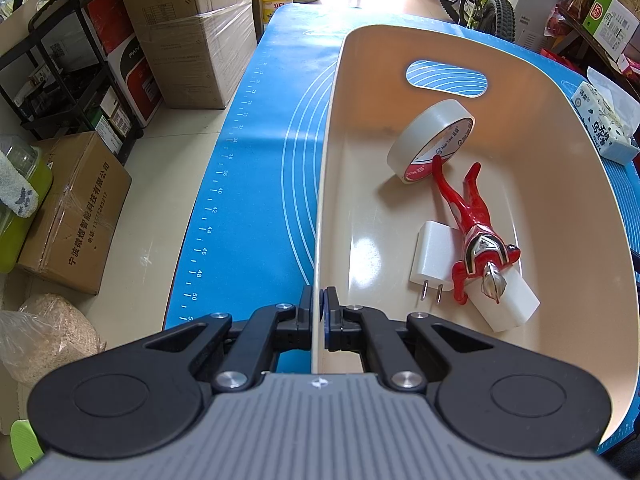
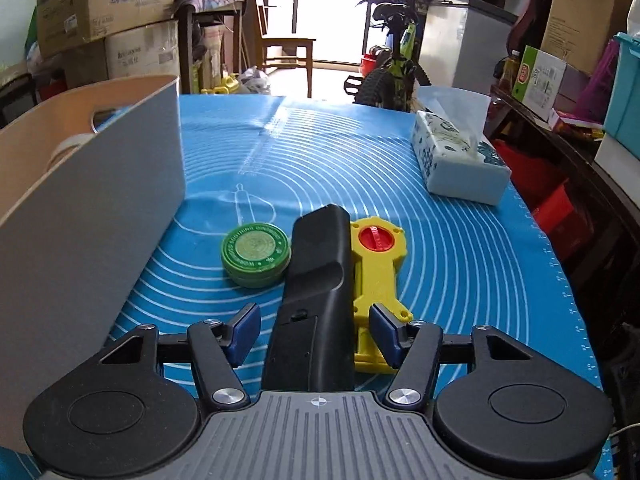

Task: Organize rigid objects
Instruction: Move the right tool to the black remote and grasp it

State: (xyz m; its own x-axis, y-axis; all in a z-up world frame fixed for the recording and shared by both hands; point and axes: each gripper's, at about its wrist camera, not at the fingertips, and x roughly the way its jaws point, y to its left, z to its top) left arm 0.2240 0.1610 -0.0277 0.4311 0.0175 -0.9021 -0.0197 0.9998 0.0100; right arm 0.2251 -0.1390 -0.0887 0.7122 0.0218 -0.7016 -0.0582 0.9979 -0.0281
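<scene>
My left gripper point(image 1: 319, 308) is shut on the near rim of a cream bin point(image 1: 328, 184). Inside the bin lie a tape roll point(image 1: 430, 140), a red hero figure point(image 1: 476, 236), a white charger plug point(image 1: 432, 254) and a white block point(image 1: 506, 300). My right gripper point(image 2: 314, 330) is open around a black remote point(image 2: 316, 280) lying on the blue mat point(image 2: 460, 264), pads apart from its sides. A green round tin point(image 2: 256, 252) lies left of the remote, a yellow tool with a red knob point(image 2: 376, 268) right of it. The bin's grey wall point(image 2: 88, 216) stands at the left.
A tissue box point(image 2: 456, 156) sits at the mat's far right, also in the left wrist view point(image 1: 604, 120). Cardboard boxes point(image 1: 76, 216), a black rack point(image 1: 64, 68) and a bicycle point(image 2: 396, 60) stand on the floor around the table.
</scene>
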